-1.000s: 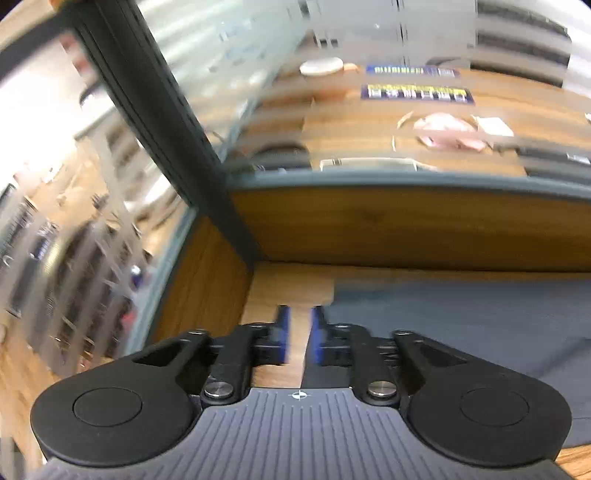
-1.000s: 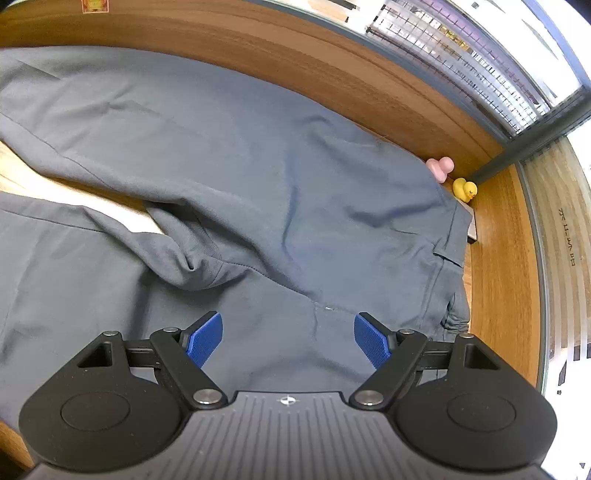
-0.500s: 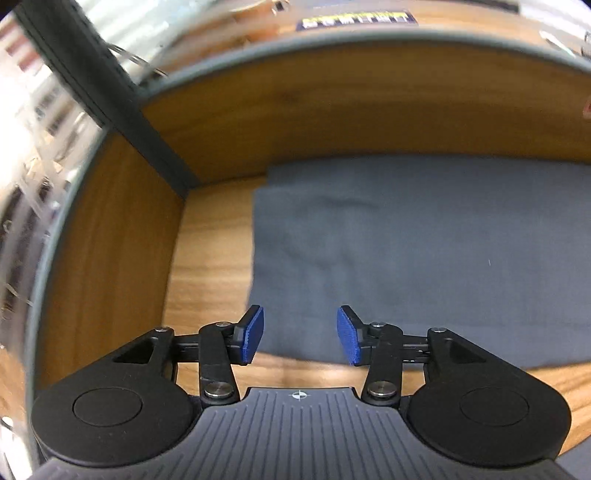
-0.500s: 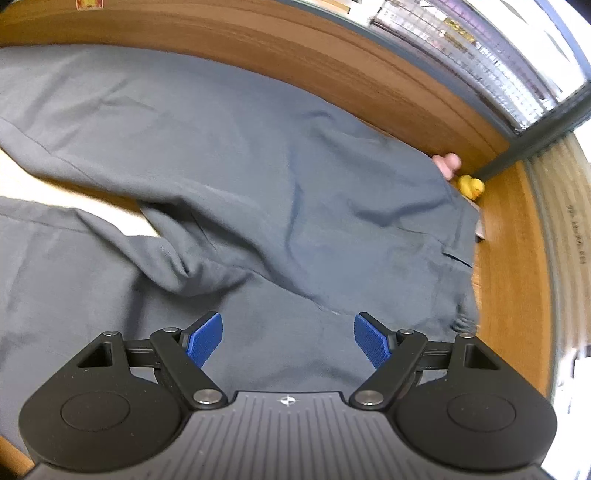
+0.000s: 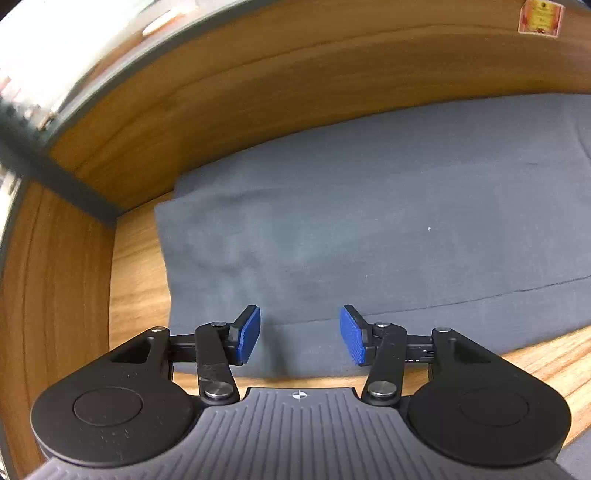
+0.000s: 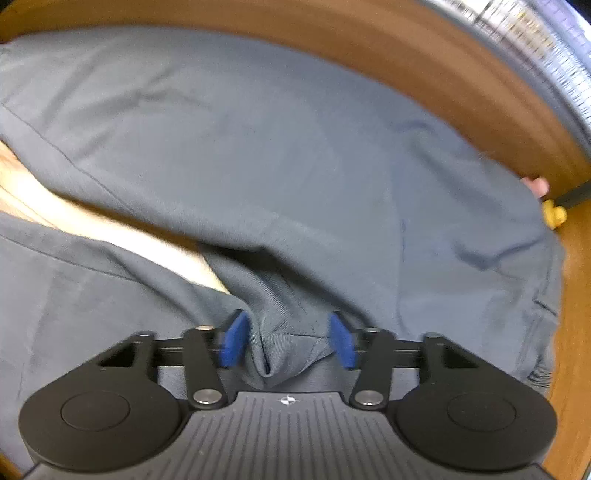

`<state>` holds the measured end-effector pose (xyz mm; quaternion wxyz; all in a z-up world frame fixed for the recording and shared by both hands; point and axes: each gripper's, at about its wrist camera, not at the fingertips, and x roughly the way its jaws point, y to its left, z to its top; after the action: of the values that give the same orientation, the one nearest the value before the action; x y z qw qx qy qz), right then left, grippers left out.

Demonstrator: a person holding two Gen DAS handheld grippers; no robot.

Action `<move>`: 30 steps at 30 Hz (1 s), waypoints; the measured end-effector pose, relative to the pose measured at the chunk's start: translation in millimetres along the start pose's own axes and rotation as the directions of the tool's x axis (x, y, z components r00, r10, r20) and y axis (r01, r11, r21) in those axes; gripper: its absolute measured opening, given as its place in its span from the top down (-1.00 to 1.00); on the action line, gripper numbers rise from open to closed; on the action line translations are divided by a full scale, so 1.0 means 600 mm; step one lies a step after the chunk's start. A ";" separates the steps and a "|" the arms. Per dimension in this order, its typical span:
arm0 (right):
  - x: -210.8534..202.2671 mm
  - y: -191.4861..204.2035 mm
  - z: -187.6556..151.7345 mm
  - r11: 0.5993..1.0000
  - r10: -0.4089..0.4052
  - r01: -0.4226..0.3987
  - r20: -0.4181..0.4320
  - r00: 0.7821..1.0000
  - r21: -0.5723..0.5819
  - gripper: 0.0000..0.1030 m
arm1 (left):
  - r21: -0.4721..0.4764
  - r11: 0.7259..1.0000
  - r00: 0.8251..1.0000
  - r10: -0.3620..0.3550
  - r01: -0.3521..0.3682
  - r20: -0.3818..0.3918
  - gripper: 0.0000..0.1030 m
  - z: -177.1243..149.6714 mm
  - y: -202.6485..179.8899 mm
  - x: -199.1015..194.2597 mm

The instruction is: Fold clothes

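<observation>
Grey trousers (image 6: 295,147) lie spread on a wooden table (image 6: 74,218). In the left wrist view the end of one grey trouser leg (image 5: 369,221) lies flat. My left gripper (image 5: 300,334) hangs just over its near edge; its jaws are opening, and nothing is between the blue pads (image 5: 249,334). My right gripper (image 6: 288,345) is down on the crotch area where the two legs meet. Its jaws are closing and a raised fold of cloth (image 6: 280,354) bunches between the blurred pads (image 6: 232,343), with small gaps still showing beside it.
A wooden wall (image 5: 295,92) runs along the table's far side, with a dark post (image 5: 55,177) in the left corner and a small sticker (image 5: 541,18). A pink toy (image 6: 535,184) and a yellow toy (image 6: 554,214) sit by the trousers' waist at the right.
My left gripper has come down over the trouser leg's end and its jaws have widened. My right gripper has sunk onto the crotch and its jaws have narrowed, gathering a fold.
</observation>
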<state>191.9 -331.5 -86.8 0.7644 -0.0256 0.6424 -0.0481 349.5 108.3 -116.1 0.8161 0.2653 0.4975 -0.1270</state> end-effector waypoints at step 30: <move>-0.081 0.020 -0.166 0.983 0.104 -0.130 -0.193 0.976 -0.127 0.70 | -0.096 0.995 0.980 0.012 -0.031 -0.200 0.02 -0.178 -0.023 -0.098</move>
<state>86.2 -312.2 -57.7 0.6991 -0.0362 0.7130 0.0395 235.7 153.3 -107.8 0.7757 0.2413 0.5793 -0.0662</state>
